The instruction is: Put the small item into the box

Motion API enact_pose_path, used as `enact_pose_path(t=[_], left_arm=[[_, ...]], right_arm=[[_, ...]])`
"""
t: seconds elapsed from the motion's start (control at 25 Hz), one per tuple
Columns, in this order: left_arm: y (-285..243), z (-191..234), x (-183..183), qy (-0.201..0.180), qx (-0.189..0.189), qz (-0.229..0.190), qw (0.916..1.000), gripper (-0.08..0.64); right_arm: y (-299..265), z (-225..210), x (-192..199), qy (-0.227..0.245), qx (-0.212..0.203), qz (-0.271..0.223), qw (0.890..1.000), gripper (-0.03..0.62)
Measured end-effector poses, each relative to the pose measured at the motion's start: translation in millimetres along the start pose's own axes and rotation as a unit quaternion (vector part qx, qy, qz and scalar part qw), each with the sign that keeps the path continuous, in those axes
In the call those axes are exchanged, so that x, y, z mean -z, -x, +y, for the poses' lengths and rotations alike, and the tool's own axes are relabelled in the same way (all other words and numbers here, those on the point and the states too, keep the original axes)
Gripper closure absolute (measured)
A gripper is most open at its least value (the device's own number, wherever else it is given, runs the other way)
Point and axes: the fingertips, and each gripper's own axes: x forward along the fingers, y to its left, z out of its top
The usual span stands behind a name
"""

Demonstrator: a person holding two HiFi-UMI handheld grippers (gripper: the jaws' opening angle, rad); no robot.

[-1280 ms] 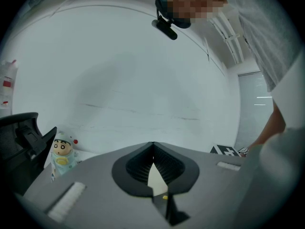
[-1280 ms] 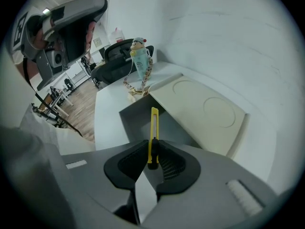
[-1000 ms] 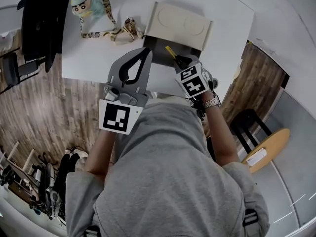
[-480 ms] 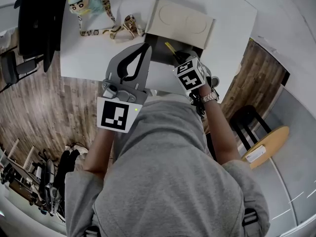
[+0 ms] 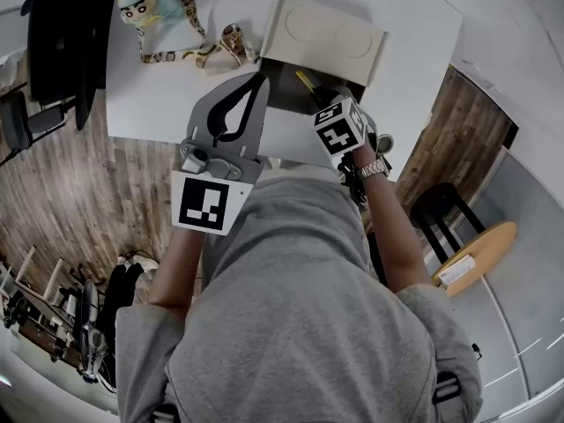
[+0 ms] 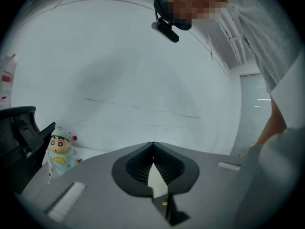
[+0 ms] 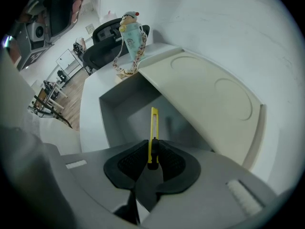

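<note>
Right gripper [image 7: 153, 147]: jaws shut on the small item [image 7: 153, 125], a slim yellow strip held by its near end. The free end points forward over the box [image 7: 125, 109]. The item is not in the box yet. It is gripped just above the box's near edge, and its tip reaches over the grey interior.

Box: open, dark grey inside, standing on the white bench [image 5: 159, 95]. The cream lid [image 7: 209, 97] is tilted back from the far side of the box and has two shallow round recesses. No contents can be made out in the part of the interior that shows.

Left gripper [image 6: 153, 147]: jaws closed tip to tip with nothing between them. In the head view it sits just left of the box, with its tips near the box's left front corner, apart from the item.

Beyond the box on its left: a cartoon toy figure [image 5: 144, 3] with a patterned lanyard [image 5: 198, 53] that trails toward the box's far-left corner. It is upright in the right gripper view.

Farther left of the box, past the bench edge: a black chair [image 5: 62, 42] on wood flooring.

The person wears a grey hooded top, with a watch [image 5: 376, 167] on the right wrist.
</note>
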Motion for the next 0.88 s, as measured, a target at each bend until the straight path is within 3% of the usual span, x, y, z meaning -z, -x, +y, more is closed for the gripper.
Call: enact_pose_path(t=[0.88], left_arm=[[0, 15, 5, 0.008, -0.004, 0.005, 1.0000, 0.557]], right_arm=[[-18, -4, -3, -0.011, 0.012, 0.014, 1.000, 0.509]])
